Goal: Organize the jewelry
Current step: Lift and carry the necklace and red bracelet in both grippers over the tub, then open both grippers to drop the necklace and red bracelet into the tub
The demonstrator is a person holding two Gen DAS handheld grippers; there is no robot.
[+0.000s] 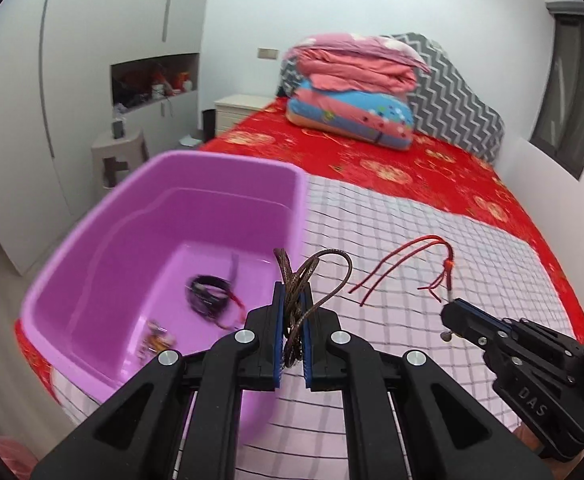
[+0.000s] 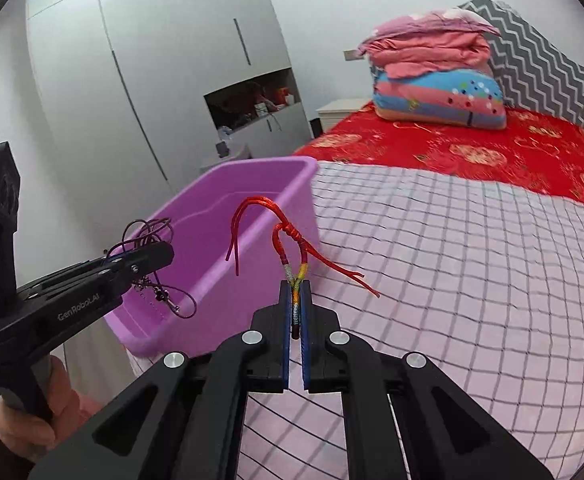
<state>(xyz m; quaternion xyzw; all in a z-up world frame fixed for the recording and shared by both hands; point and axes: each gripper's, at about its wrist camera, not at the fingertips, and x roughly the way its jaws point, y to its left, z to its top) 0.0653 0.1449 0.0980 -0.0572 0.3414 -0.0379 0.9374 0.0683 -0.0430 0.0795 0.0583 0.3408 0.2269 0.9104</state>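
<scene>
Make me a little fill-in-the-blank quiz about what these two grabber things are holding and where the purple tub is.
1. The left gripper is shut on a ____ cord.
2. The right gripper is shut on a bracelet whose loose strings are ____ in colour.
3. The purple tub stands on the ____.
4. The black bracelet lies ____ the tub.

Missing words: brown; red; bed; inside
</scene>
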